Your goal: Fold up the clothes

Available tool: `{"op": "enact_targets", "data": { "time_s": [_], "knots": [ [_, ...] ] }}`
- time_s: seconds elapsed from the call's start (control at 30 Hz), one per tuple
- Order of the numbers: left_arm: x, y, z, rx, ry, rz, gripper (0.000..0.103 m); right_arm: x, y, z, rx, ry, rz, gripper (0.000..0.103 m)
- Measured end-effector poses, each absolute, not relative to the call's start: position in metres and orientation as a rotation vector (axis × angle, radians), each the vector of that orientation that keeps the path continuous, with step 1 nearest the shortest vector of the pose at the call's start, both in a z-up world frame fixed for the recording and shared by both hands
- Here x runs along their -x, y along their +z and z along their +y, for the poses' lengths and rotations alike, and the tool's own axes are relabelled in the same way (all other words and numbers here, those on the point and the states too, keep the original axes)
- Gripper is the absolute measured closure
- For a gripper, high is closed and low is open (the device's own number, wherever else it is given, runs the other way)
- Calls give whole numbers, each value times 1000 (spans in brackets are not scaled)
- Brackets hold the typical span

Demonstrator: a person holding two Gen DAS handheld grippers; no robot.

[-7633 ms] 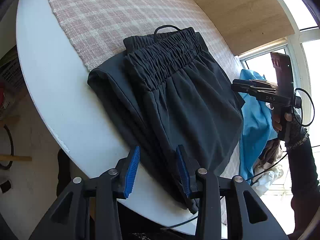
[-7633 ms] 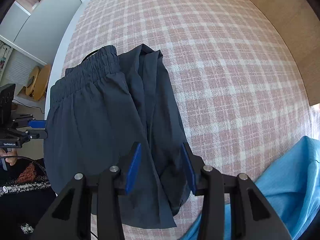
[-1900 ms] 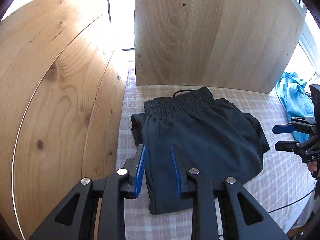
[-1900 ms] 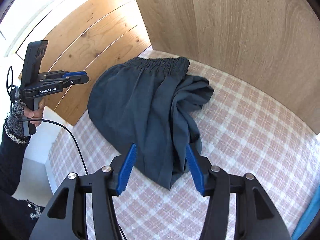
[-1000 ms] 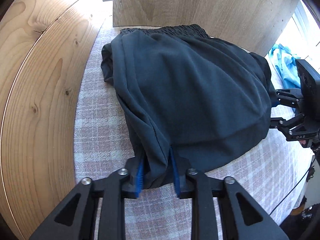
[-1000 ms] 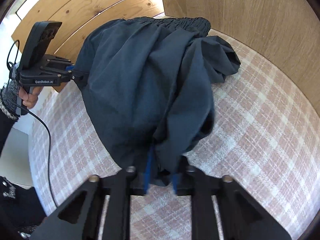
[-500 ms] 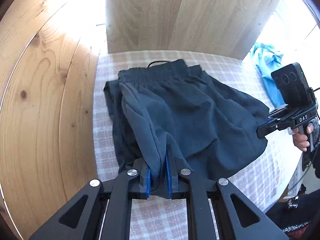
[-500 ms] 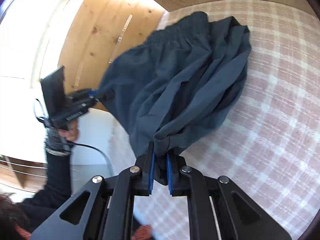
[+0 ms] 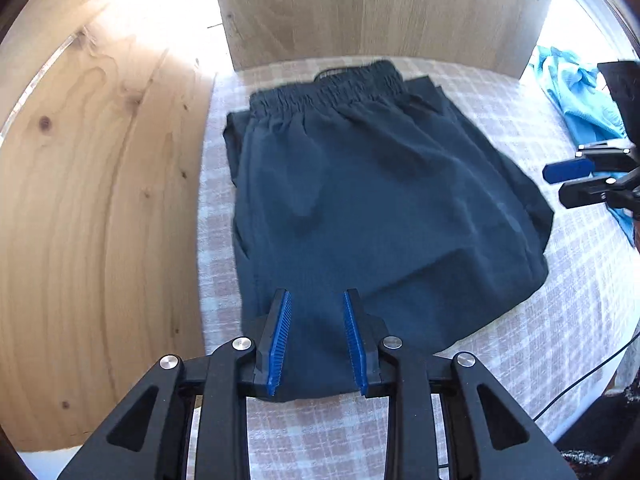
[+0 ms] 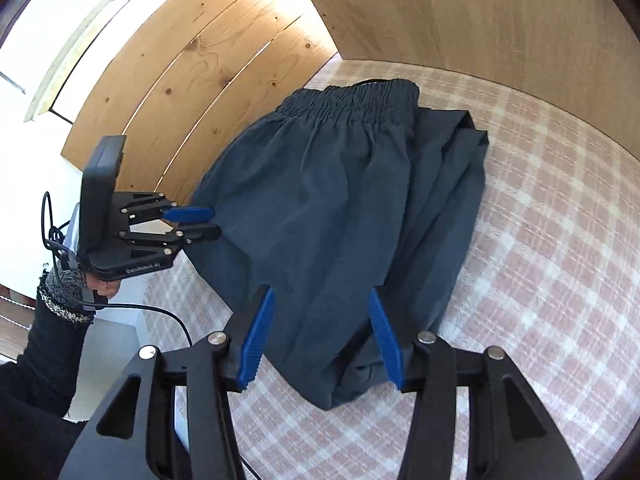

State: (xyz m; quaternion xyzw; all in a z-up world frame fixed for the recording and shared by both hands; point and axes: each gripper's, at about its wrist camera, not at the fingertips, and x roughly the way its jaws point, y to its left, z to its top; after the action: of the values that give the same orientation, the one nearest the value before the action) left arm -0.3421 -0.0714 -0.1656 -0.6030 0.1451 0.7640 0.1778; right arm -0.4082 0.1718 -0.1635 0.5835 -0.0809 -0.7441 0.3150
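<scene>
Dark navy shorts (image 9: pixel 380 208) lie flat on the pink checked tablecloth (image 9: pixel 532 336), elastic waistband (image 9: pixel 332 88) at the far end against the wooden wall. My left gripper (image 9: pixel 316 300) is open and empty, just above the shorts' near left hem corner. My right gripper (image 10: pixel 320 300) is open and empty over the near right hem; it also shows in the left wrist view (image 9: pixel 560 184). The shorts (image 10: pixel 340 208) show a folded layer along their right side. The left gripper also shows at the shorts' left edge in the right wrist view (image 10: pixel 208 222).
Wooden panels (image 9: pixel 100 200) rise close on the left and behind (image 9: pixel 380 8) the shorts. A light blue garment (image 9: pixel 580 96) lies at the far right. A black cable (image 10: pixel 168 316) hangs at the table's left edge.
Both grippers were shut on the shorts' hem and held it lifted; now both have opened and let go, and the shorts lie spread flat on the cloth.
</scene>
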Motion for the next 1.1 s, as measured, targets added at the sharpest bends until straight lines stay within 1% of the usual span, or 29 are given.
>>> {"op": "enact_targets", "data": {
  "time_s": [0.03,0.07,0.13,0.17,0.2,0.3,0.37,0.4,0.43,0.53,0.57,0.7,0.73,0.77,0.8,0.83,0.9,0.93,1.0,1.03,1.1],
  "knots": [
    [343,-181,-69,1744,2144,443,76,411,-172,159,-1555,-1944,-193,55],
    [345,-188,-68,1740,2144,448,76,413,-182,151,-1620,-1946,-108,55],
    [348,-181,-73,1737,2171,426,75,413,-191,145,-1688,-1943,27,56],
    [349,-176,-77,1745,2188,425,75,411,-191,145,-1696,-1939,75,60],
    [348,-167,-79,1732,2211,431,77,412,-183,148,-1697,-1924,82,60],
    [349,-129,-77,1616,2273,397,77,434,-143,169,-1553,-2012,-64,60],
    [357,-108,-71,1537,2296,337,75,461,-127,175,-1506,-2118,-64,60],
    [363,-105,-67,1512,2289,303,75,476,-127,173,-1499,-2139,-56,58],
    [369,-105,-63,1501,2279,283,75,491,-127,172,-1492,-2159,-49,55],
    [384,-122,-49,1533,2251,311,75,532,-138,161,-1508,-2171,-81,55],
    [385,-130,-45,1546,2234,295,75,543,-143,155,-1514,-2164,-90,55],
    [385,-160,-34,1588,2184,277,75,561,-162,132,-1502,-2192,3,55],
    [384,-166,-32,1596,2177,284,75,559,-163,136,-1480,-2180,7,57],
    [384,-172,-31,1604,2172,286,75,558,-165,135,-1475,-2171,12,64],
    [383,-174,-32,1607,2172,286,75,558,-167,134,-1470,-2163,16,74],
    [381,-175,-33,1608,2174,285,75,556,-168,134,-1467,-2169,8,78],
    [378,-173,-37,1600,2188,268,75,547,-155,144,-1430,-2184,-24,81],
    [375,-170,-37,1583,2195,262,75,542,-149,149,-1411,-2194,-37,82],
    [371,-163,-36,1545,2193,247,74,534,-136,159,-1350,-2266,7,81],
    [370,-166,-33,1546,2180,251,72,534,-136,161,-1336,-2256,20,76],
    [370,-171,-29,1561,2169,270,72,541,-147,163,-1467,-2222,34,74]
  ]
}}
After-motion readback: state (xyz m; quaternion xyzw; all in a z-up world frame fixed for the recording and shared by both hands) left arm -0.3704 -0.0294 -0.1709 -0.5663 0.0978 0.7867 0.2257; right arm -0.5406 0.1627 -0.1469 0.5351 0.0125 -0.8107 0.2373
